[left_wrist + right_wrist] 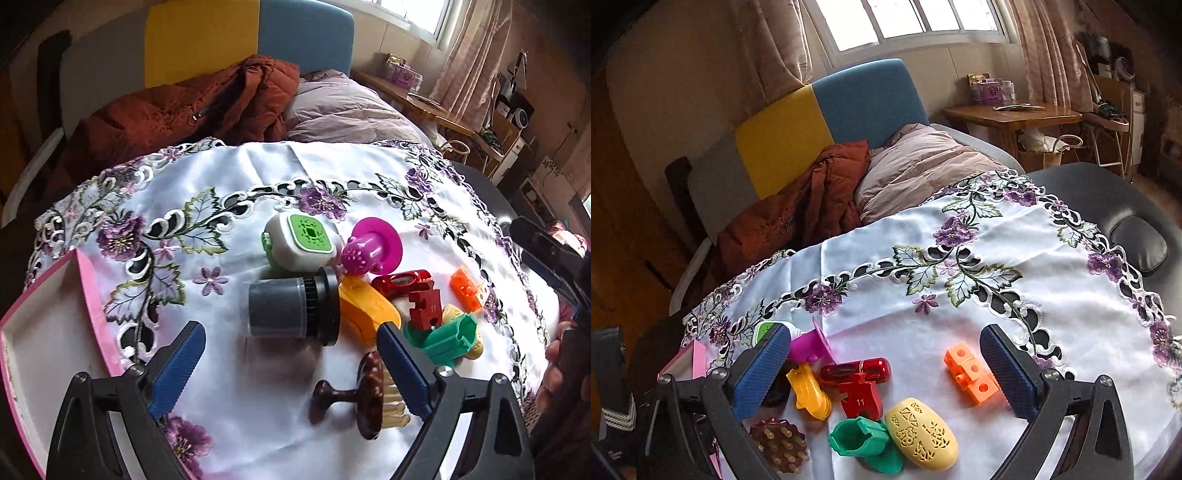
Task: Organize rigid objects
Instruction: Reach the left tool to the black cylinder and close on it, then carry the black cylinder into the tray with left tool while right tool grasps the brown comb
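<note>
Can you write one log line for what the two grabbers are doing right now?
left gripper: open, empty, above grey plastic cylinder jar | right gripper: open, empty, over toys | pink-rimmed box: left edge

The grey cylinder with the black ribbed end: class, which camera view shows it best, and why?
The left wrist view: the grey cylinder lies on its side in full sight. In the right wrist view a blue finger pad hides nearly all of it.

Daylight from the window point(916, 18) lights both views; fisheye bending darkens the corners, and the left view is motion-blurred.
</note>
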`<state>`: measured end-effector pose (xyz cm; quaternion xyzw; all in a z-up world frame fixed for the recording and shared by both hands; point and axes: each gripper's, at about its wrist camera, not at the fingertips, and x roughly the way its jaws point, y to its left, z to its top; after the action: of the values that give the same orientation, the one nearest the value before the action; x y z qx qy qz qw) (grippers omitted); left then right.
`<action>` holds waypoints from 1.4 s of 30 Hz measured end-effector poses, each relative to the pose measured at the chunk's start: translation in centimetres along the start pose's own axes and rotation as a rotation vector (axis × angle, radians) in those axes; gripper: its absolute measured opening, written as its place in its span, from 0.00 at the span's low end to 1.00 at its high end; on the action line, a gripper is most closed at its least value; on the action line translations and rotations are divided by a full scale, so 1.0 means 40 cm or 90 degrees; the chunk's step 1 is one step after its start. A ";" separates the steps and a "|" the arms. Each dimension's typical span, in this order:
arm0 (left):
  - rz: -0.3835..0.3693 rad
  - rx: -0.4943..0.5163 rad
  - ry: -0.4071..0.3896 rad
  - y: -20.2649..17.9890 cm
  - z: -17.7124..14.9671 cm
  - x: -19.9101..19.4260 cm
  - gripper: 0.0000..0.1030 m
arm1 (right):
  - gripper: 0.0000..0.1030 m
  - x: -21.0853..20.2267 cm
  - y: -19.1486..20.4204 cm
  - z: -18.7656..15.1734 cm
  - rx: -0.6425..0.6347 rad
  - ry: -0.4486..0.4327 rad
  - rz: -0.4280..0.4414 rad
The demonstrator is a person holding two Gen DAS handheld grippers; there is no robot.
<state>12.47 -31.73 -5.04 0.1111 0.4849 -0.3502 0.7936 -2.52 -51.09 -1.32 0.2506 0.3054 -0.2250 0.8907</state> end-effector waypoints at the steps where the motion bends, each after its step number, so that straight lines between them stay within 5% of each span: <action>1: -0.002 -0.001 -0.002 -0.001 0.007 0.006 0.93 | 1.00 -0.001 0.001 0.000 -0.003 -0.002 -0.002; 5: 0.008 -0.007 0.031 0.004 0.029 0.067 0.91 | 1.00 0.002 0.004 0.003 -0.007 -0.002 -0.001; 7: 0.010 -0.015 0.054 0.014 0.030 0.099 0.68 | 1.00 0.002 0.005 0.002 -0.010 -0.001 -0.004; 15: -0.008 -0.040 -0.016 0.045 -0.015 -0.009 0.67 | 1.00 0.002 0.025 -0.002 -0.029 0.008 0.037; 20: 0.015 -0.044 -0.066 0.068 -0.065 -0.116 0.67 | 1.00 -0.008 0.094 -0.022 -0.094 0.017 0.135; 27: 0.021 -0.083 -0.098 0.128 -0.155 -0.225 0.67 | 1.00 0.013 0.243 -0.113 -0.246 0.111 0.255; 35: 0.047 -0.145 -0.114 0.229 -0.266 -0.312 0.67 | 1.00 0.108 0.324 -0.218 -0.371 0.223 0.210; 42: 0.080 -0.201 -0.117 0.325 -0.369 -0.361 0.67 | 0.93 0.152 0.339 -0.261 -0.407 0.259 0.166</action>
<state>6.77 -8.16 -2.38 -0.0172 0.4511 -0.2281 0.8627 4.82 -36.02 -8.32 0.0365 0.4959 0.0504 0.8661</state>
